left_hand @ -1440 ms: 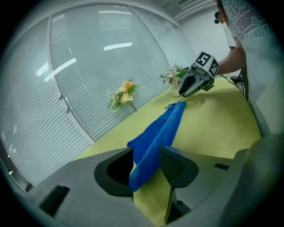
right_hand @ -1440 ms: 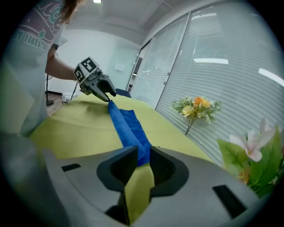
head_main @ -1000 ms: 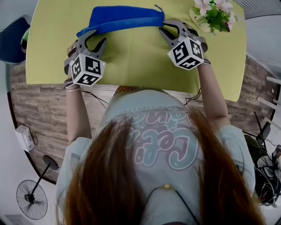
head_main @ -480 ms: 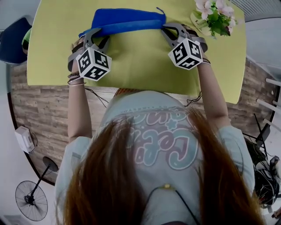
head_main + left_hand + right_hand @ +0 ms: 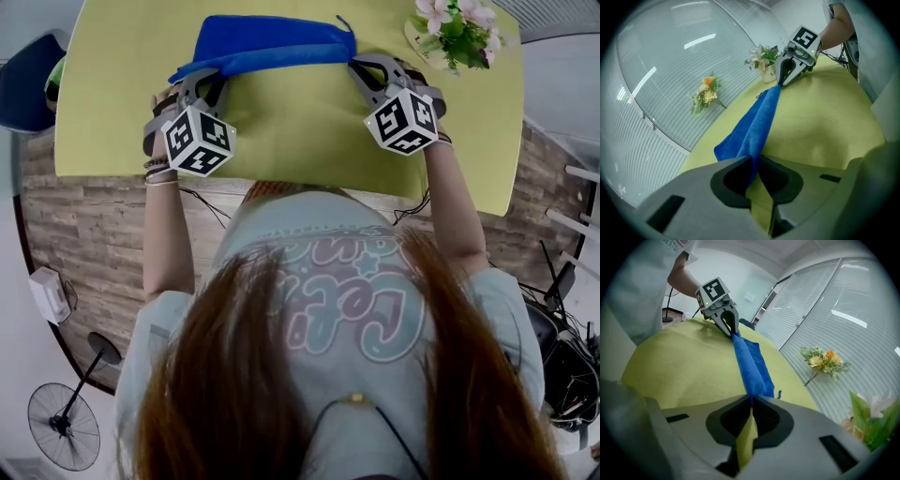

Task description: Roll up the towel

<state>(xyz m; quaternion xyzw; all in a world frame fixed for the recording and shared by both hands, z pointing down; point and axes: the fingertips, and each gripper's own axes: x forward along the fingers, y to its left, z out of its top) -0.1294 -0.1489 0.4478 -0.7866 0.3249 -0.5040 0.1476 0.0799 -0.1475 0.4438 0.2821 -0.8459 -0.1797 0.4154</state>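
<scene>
A blue towel (image 5: 272,44) lies folded into a long band across the far side of the yellow-green table (image 5: 291,131). My left gripper (image 5: 201,77) is at the towel's left end, and its jaws have just been closing, with the towel's edge between them. In the left gripper view the towel (image 5: 759,119) runs from my left gripper (image 5: 753,161) across to the right gripper (image 5: 780,84). My right gripper (image 5: 357,65) pinches the right end, and its jaws have also just been closing on the cloth. In the right gripper view the towel (image 5: 751,363) stretches from my right gripper (image 5: 751,401) to the left gripper (image 5: 733,332).
A vase of pink flowers (image 5: 457,25) stands at the table's far right corner, close to the right gripper. A blue chair (image 5: 23,82) sits left of the table. Yellow flowers (image 5: 708,91) show behind the ribbed glass wall. A fan (image 5: 61,424) stands on the floor.
My left gripper moved forward to the towel's left end and its jaws closed on the edge. The right gripper's jaws closed on the right end and stayed in place.
</scene>
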